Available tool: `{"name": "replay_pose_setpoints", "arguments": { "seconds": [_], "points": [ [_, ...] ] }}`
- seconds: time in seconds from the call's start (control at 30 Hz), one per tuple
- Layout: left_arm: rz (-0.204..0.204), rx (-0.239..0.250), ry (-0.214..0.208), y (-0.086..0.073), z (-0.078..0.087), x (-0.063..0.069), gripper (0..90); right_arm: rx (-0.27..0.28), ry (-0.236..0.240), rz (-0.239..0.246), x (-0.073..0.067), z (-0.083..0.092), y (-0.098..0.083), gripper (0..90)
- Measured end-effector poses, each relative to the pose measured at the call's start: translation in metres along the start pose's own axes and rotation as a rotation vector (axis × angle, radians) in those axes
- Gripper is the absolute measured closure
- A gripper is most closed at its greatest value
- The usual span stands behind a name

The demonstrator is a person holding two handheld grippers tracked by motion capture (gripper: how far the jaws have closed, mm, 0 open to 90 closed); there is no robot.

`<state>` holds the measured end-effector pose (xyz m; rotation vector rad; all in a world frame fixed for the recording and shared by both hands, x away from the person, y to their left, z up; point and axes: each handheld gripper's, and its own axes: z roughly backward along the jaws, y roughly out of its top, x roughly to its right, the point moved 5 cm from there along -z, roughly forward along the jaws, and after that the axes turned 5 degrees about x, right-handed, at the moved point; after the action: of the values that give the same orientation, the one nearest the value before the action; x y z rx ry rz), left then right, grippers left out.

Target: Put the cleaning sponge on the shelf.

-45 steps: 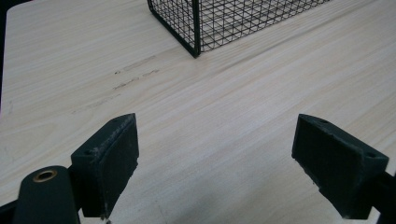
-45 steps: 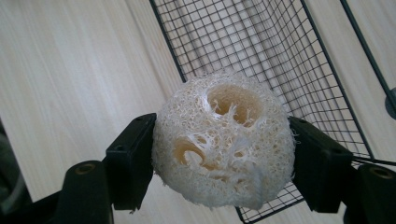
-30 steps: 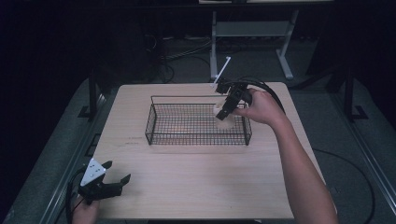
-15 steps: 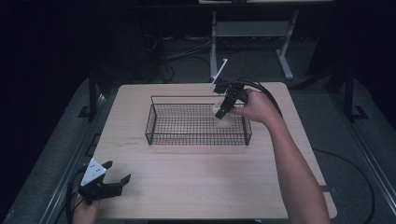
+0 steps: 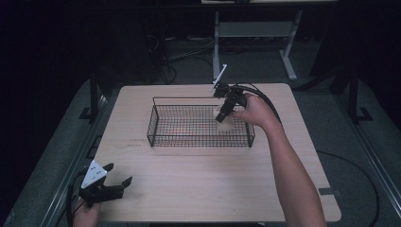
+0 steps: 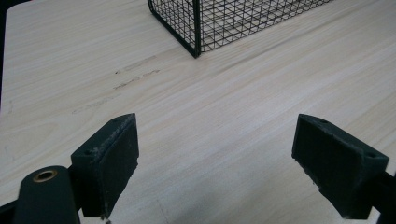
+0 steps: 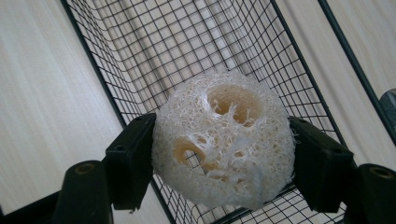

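Where the black wire basket (image 5: pixel 198 124) stands on the far half of the pale wooden table (image 5: pixel 213 184), its long sides run across the table and its open top is free all round, with bare wood in front of it and to both sides. The near half of the table is open, and the table's edges drop off to a dark floor on every side. In the left gripper view one corner of the basket (image 6: pixel 196 28) rises ahead, well apart from the jaws, with only flat wood between.

The right gripper (image 5: pixel 222 115) hangs over the right end of the basket, tilted down towards its inside, with the person's right hand (image 5: pixel 253 111) behind it above the right-hand rim and the forearm stretching back to the near right corner of the table. Its jaws are clamped on a loofah sponge (image 7: pixel 224 137), a pale round fibrous piece with holes through it, pressed on both sides by the black pads (image 7: pixel 130 161). The sponge is held above the basket's mesh floor, close to the wall nearest the gripper; whether it touches the wire I cannot tell.

The left gripper (image 5: pixel 116 185) lies low at the near left corner of the table, pointing right, its jaws spread wide with nothing between them
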<state>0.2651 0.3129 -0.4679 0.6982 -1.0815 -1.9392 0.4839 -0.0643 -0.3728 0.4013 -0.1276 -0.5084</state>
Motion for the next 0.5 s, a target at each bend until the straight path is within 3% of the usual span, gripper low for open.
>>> {"name": "replay_pose_setpoints", "arguments": {
  "seconds": [0.5],
  "points": [
    [-0.001, -0.003, -0.002, 0.000, 0.000, 0.000, 14.0, -0.001, 0.012, -0.044, 0.009, -0.031, -0.015, 29.1]
  ]
}}
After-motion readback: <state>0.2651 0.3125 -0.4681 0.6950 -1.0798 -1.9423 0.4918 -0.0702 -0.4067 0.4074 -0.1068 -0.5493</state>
